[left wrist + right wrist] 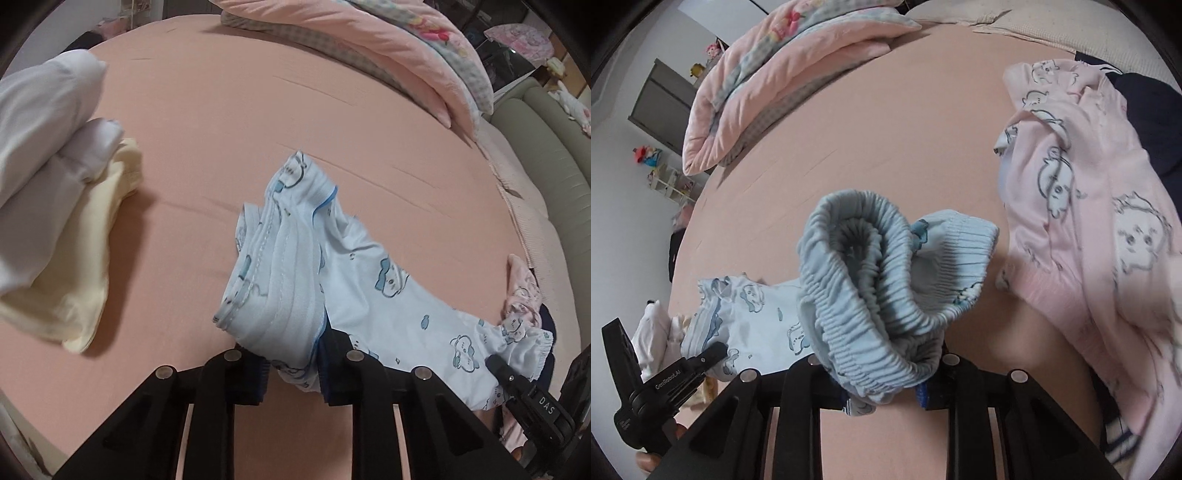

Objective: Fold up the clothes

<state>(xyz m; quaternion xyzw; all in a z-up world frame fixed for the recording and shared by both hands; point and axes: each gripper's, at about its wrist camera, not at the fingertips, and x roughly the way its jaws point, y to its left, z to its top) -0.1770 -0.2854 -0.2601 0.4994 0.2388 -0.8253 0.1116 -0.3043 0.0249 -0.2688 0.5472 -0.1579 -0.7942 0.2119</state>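
Both claws pinch the blue pants [369,280] — pink sheet [229,122] bare beyond.

On my right tool [532,398], seen from the left wrist camera, white capitals "DAS" run along its black body, upside down from here. On my left tool [670,380], seen from the right wrist camera, white lettering reads "GenRobot.AI" along the black arm. A small label lower on that body is too blurred to read.

light blue cartoon-print pants [369,280], peach sheet [221,129]
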